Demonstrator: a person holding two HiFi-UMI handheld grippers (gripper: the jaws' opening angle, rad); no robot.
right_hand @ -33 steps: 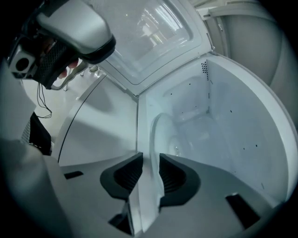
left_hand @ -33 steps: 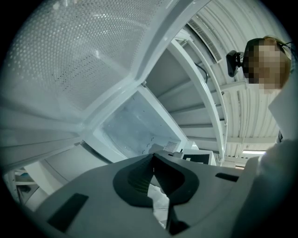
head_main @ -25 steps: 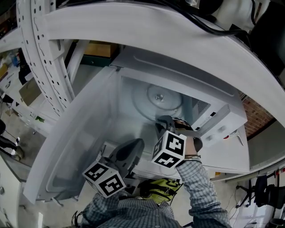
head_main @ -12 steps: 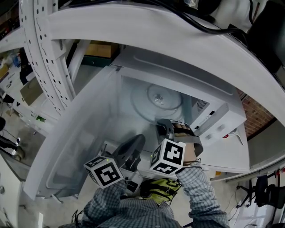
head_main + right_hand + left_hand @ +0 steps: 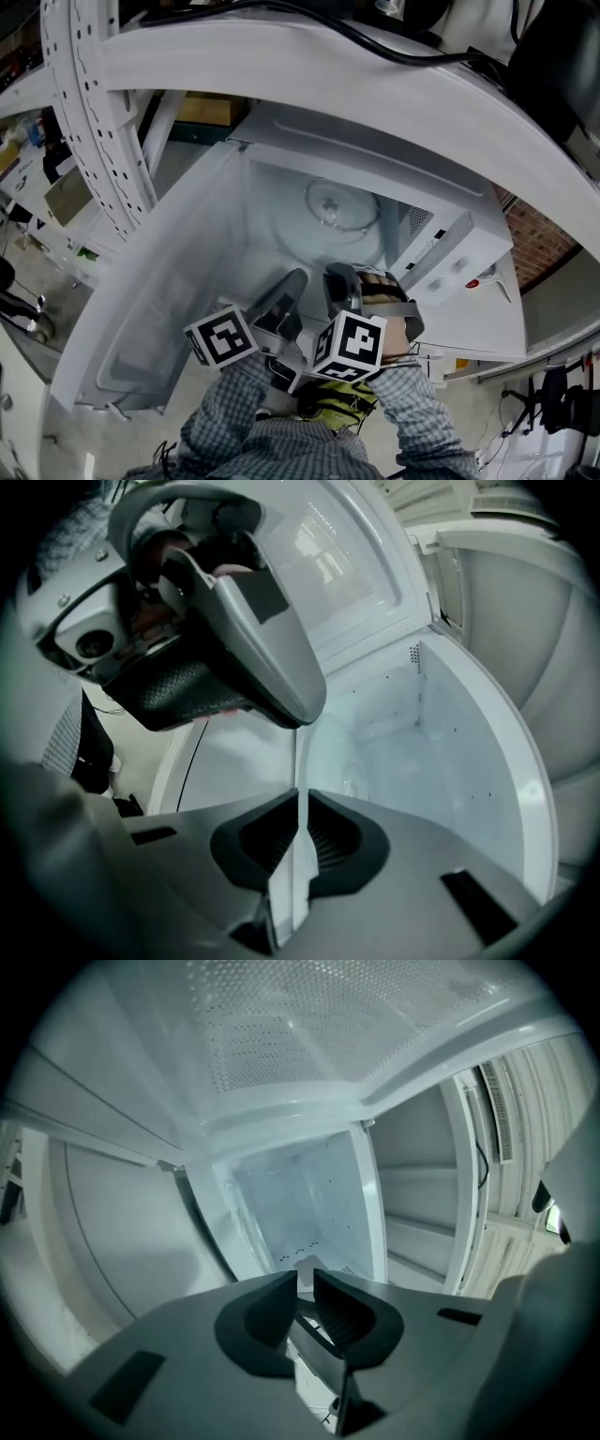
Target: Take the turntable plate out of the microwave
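**A:** What are the fingers doing?

**B:** The right gripper [image 5: 300, 803] has its jaws closed on the near rim of the turntable plate [image 5: 323, 225]. The glass edge shows as a thin pale line running straight between the pads. The left gripper [image 5: 305, 1283] is opening, with a narrow gap between its jaws and nothing in it.

**A:** And the plate itself?

**B:** It is inside the microwave [image 5: 375, 155], low in the cavity, with its rim toward the mouth where the right jaws bite it. Whether it has cleared its seat on the microwave's floor, I cannot tell.

**A:** How will it handle?

**B:** My judgement is clear glass: stiff, rather heavy for a pinch on one edge, slick against the pads. It would chip or shatter if it knocked the microwave's frame. Held by one rim it will want to sag and swing. A second hold on the rim from the left gripper, beside or opposite the first, looks wise. Keep off the raised hub in the middle.

**A:** Where is the left gripper?

**B:** At the microwave's mouth, just beside the right one, on the door side.

**A:** The surroundings?

**B:** The door [image 5: 169, 300] hangs wide open to the left of the microwave, and the control panel [image 5: 459, 258] sits on its right. The cavity walls are pale and bare. A white perforated rack frame [image 5: 281, 66] arches above the microwave. A brick wall [image 5: 534, 239] shows beyond its right side, and a checked sleeve [image 5: 412, 403] reaches toward it from below.
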